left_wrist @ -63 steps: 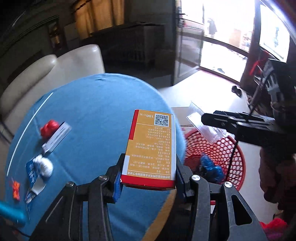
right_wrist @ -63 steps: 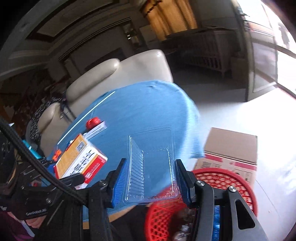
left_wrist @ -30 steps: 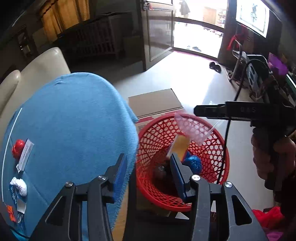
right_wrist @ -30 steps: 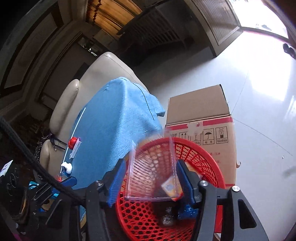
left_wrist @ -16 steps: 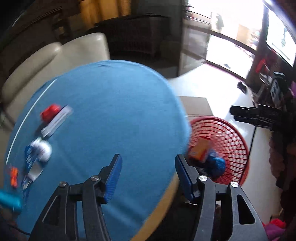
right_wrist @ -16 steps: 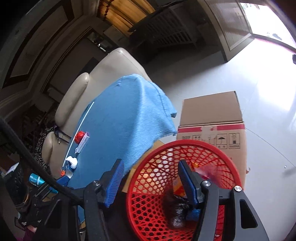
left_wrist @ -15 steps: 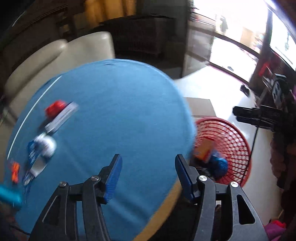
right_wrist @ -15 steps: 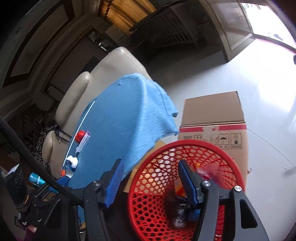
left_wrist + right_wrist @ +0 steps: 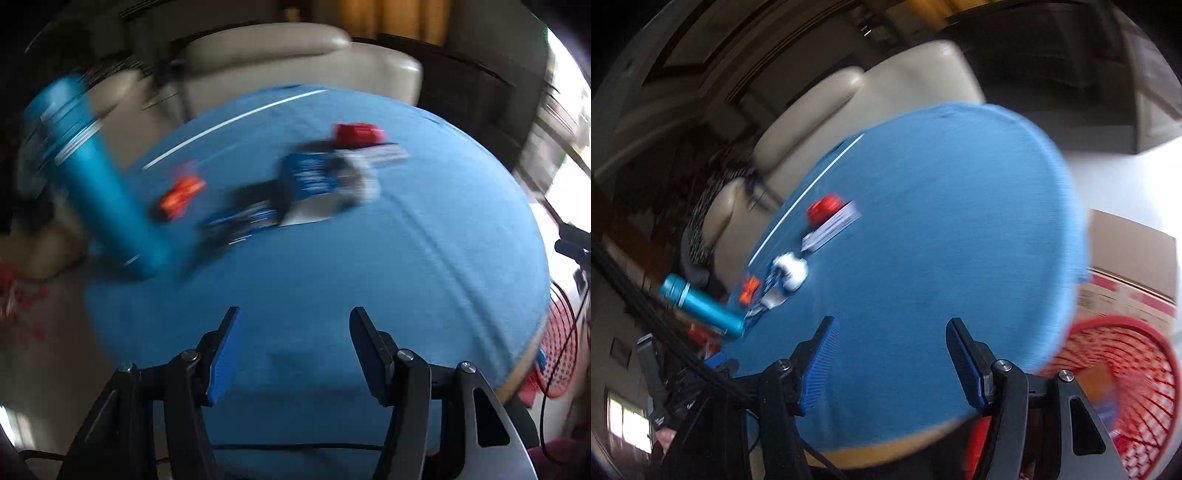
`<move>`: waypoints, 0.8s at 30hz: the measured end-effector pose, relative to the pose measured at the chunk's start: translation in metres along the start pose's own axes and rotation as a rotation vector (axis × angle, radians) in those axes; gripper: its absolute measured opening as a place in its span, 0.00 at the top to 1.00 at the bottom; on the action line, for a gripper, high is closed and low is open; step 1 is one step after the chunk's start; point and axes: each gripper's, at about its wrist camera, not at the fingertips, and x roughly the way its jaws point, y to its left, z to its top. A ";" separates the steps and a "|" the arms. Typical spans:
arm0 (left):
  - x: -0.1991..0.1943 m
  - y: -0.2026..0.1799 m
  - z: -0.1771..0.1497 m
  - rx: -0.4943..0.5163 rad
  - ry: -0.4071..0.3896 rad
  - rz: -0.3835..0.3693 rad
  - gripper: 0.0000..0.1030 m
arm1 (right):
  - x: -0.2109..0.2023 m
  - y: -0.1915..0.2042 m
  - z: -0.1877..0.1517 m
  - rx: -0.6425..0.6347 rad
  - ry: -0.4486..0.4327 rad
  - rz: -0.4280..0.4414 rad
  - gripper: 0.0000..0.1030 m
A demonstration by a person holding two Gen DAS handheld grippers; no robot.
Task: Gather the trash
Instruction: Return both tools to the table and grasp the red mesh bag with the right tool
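Note:
Both views are blurred by motion. My left gripper stands open and empty above the blue tablecloth. Beyond it lie a red cap, a white label strip, a blue packet, a white wad and a small orange piece. My right gripper is open and empty too, over the near part of the tablecloth. The red mesh basket sits low at its right with trash inside. The red cap, white wad and orange piece lie far left.
A blue metal bottle stands at the table's left edge, also the blue bottle. A cardboard box sits on the floor behind the basket. A cream sofa is behind the table. The basket's rim shows far right.
The clear tray left my right gripper and the orange box fell into the basket. Both grippers then swung left from over the basket to above the table, rolling as they went.

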 end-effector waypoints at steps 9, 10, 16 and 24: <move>-0.006 0.039 0.000 -0.053 -0.067 0.050 0.41 | 0.093 0.080 0.039 -0.096 0.121 0.022 0.38; -0.004 0.039 0.001 -0.041 -0.074 0.059 0.41 | 0.105 0.083 0.047 -0.070 0.135 0.022 0.38; 0.002 0.045 0.005 -0.036 -0.083 0.055 0.41 | 0.148 0.097 0.092 -0.008 0.144 0.000 0.38; 0.013 0.059 0.016 -0.060 -0.096 0.041 0.41 | 0.204 0.119 0.154 -0.049 0.100 -0.054 0.38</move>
